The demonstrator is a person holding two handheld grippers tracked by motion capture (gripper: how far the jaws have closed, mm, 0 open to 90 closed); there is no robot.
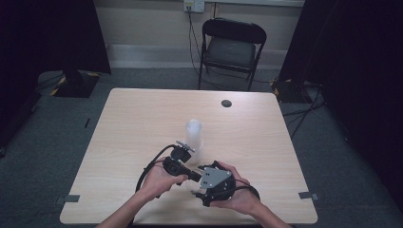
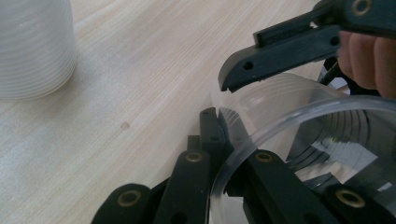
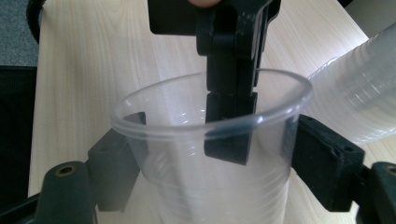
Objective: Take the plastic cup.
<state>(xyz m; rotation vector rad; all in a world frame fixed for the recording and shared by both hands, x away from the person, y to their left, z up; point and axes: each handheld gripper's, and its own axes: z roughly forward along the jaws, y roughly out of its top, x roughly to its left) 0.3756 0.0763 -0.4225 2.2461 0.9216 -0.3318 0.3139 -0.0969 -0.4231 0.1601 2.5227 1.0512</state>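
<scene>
Two grippers meet low on the table (image 1: 142,114), both on one clear plastic cup (image 3: 210,154). Right gripper (image 3: 210,154) clamps the cup's sides between its jaws. Left gripper (image 2: 224,140) pinches the cup rim, one jaw inside, one outside, directly ahead of the right gripper. Stack of cups (image 1: 194,135) stands upright just beyond the left gripper, apart from it.

Cups: you have one loose clear cup (image 3: 205,154), lower centre of the right gripper view.
Stacks: one cup stack (image 1: 193,135) (individual cups uncountable), mid-frame.
Grippers: two, left gripper (image 1: 187,175), right gripper (image 1: 202,190).
Chairs: one chair (image 1: 231,47), top centre.
</scene>
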